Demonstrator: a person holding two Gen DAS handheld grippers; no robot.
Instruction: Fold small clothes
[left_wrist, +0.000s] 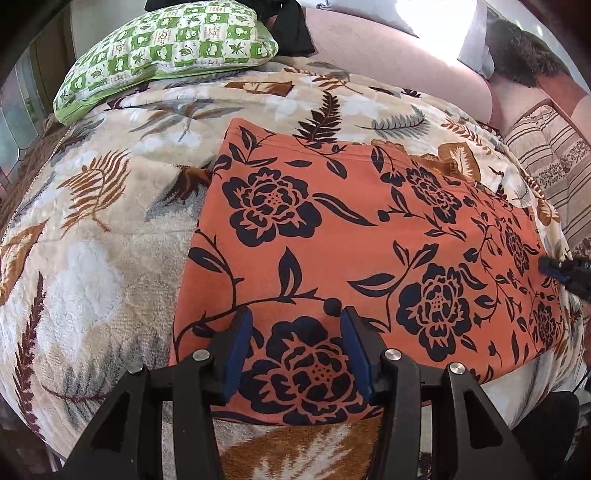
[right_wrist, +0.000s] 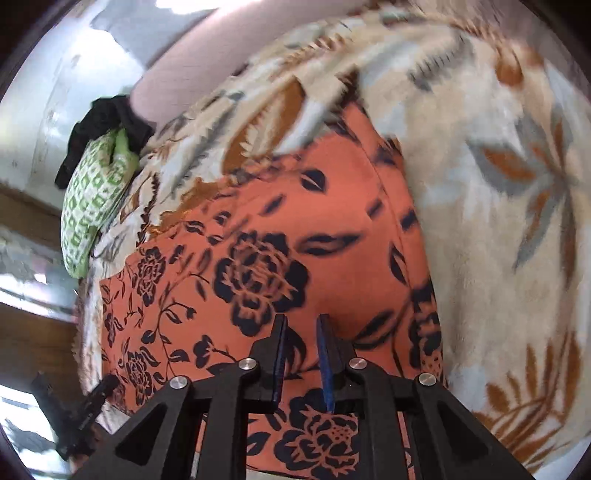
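An orange garment with a dark floral print lies flat on a leaf-patterned blanket. My left gripper is open, its blue pads hovering over the garment's near edge with nothing between them. My right gripper is partly open over another edge of the same garment, with a narrow gap between its pads and no cloth in it. The right gripper's tip also shows at the right edge of the left wrist view. The left gripper shows at the lower left of the right wrist view.
A green-and-white checked pillow lies at the far side of the bed with a black cloth beside it. A pink headboard or cushion runs behind. Striped bedding lies at the right.
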